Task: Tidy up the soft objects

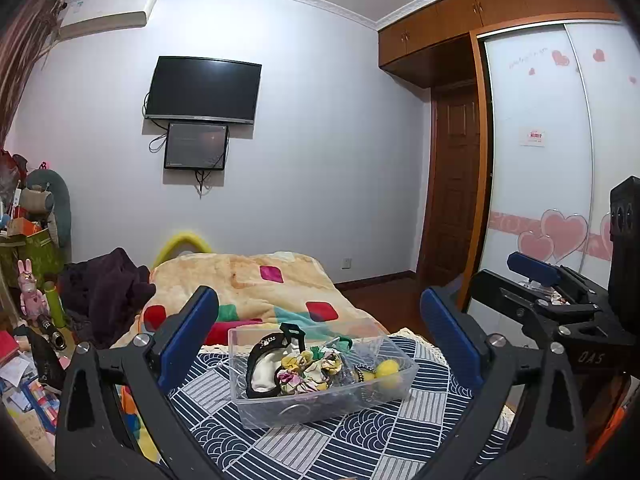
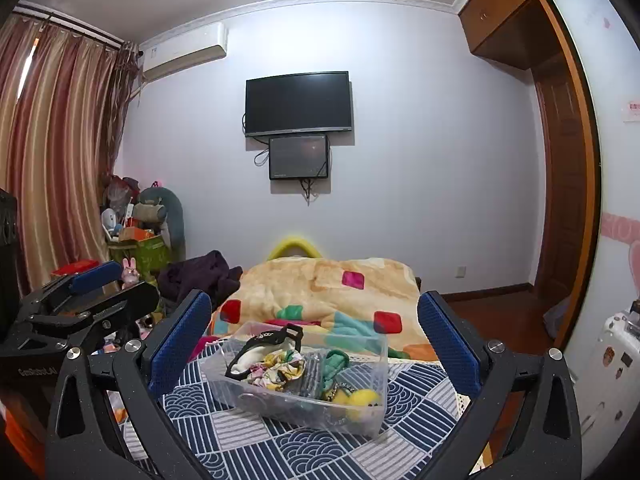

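Observation:
A clear plastic box (image 1: pixel 404 380) (image 2: pixel 372 360) sits on a blue and white patterned cloth (image 1: pixel 320 444) (image 2: pixel 256 440). It holds soft items: a floral scrunchie (image 1: pixel 308 372) (image 2: pixel 280 368), a black and white headband (image 1: pixel 264 364) (image 2: pixel 260 344), a green piece (image 2: pixel 334 362) and yellow pom-poms (image 1: pixel 388 370) (image 2: pixel 360 398). My left gripper (image 1: pixel 320 344) is open and empty, above and in front of the box. My right gripper (image 2: pixel 316 344) is open and empty, also in front of the box. Each gripper shows at the side of the other's view, the right gripper (image 1: pixel 536 276) and the left gripper (image 2: pixel 92 280).
A bed with a yellow patchwork blanket (image 1: pixel 256 280) (image 2: pixel 320 284) lies behind the box. Dark clothes (image 1: pixel 108 284) (image 2: pixel 200 276) lie on its left. Clutter and toys (image 1: pixel 32 240) stand at far left. A wardrobe (image 1: pixel 540 160) and wooden door (image 1: pixel 452 184) are on the right.

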A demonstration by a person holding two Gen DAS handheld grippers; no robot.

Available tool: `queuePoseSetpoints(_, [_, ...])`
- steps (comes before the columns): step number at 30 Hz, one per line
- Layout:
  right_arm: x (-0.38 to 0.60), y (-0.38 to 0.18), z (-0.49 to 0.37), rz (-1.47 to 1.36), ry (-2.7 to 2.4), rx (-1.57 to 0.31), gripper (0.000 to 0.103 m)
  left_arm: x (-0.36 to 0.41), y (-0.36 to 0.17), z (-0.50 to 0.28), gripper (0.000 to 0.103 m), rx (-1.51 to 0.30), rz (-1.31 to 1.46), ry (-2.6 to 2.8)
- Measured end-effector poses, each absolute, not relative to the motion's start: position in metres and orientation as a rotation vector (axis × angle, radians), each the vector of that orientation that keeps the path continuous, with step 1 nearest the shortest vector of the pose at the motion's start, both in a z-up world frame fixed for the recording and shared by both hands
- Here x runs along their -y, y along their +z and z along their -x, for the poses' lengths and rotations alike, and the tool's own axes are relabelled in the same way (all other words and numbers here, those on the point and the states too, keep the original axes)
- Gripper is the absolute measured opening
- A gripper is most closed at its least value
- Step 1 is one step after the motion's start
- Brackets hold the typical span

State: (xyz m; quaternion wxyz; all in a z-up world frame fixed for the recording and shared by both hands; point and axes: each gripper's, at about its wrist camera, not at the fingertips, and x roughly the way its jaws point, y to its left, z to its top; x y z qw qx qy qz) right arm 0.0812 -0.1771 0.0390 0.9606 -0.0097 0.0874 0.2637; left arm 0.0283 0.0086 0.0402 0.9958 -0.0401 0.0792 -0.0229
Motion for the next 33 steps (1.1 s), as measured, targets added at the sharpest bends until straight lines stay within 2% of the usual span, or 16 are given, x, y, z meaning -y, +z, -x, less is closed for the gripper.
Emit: queuePoseSetpoints(33, [0.1780,0.0378,-0.0802,-0.006,0.528,-0.185,0.103,-0.0139,0.0369,-0.0344,0.103,-0.189,0.092,-0.095])
